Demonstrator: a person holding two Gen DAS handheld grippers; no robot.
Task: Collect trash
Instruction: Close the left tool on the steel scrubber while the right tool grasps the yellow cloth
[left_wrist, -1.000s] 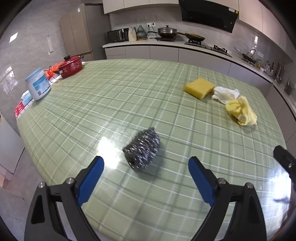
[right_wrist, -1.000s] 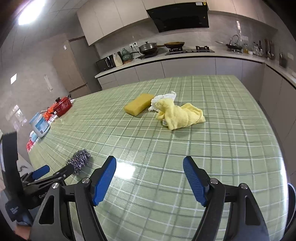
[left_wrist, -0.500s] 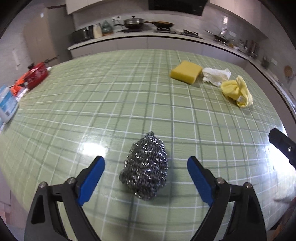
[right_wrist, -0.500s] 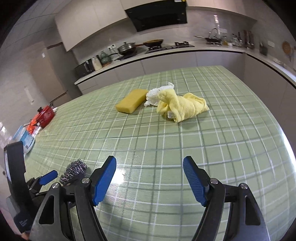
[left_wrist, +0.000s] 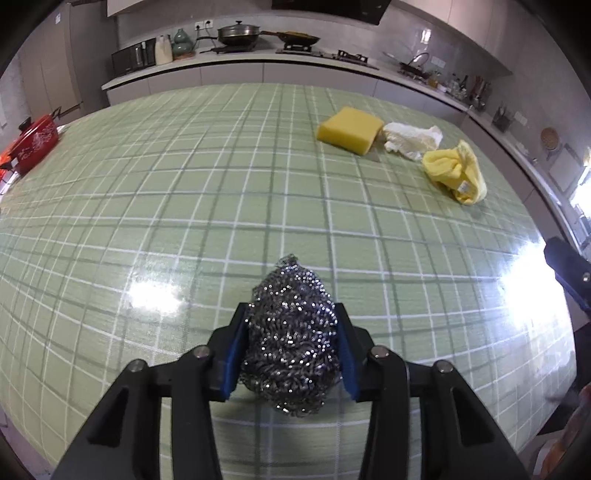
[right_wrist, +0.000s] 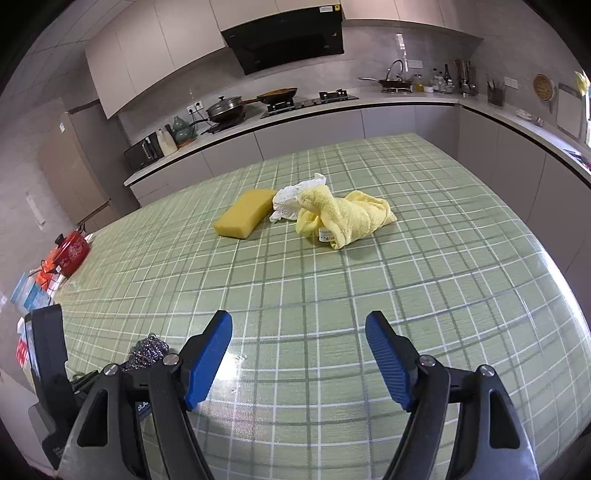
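My left gripper (left_wrist: 291, 314) is shut on a steel wool scourer (left_wrist: 291, 339), its blue pads pressing both sides, at the near part of the green checked table (left_wrist: 184, 184). The scourer also shows in the right wrist view (right_wrist: 147, 350), at the lower left. A yellow sponge (left_wrist: 349, 129), a crumpled white paper (left_wrist: 410, 136) and a yellow cloth (left_wrist: 456, 173) lie together at the far right. My right gripper (right_wrist: 299, 332) is open and empty above the table's near edge; the sponge (right_wrist: 243, 218), paper (right_wrist: 291, 195) and cloth (right_wrist: 347, 218) lie ahead of it.
A red pot (left_wrist: 35, 138) stands at the table's far left edge. A blue-and-white tub (right_wrist: 33, 295) and packets sit near it. Kitchen counters with pans (right_wrist: 225, 109) run behind the table and along the right.
My left gripper has moved forward over the scourer and closed on it. The right gripper has stayed open and shifted slightly.
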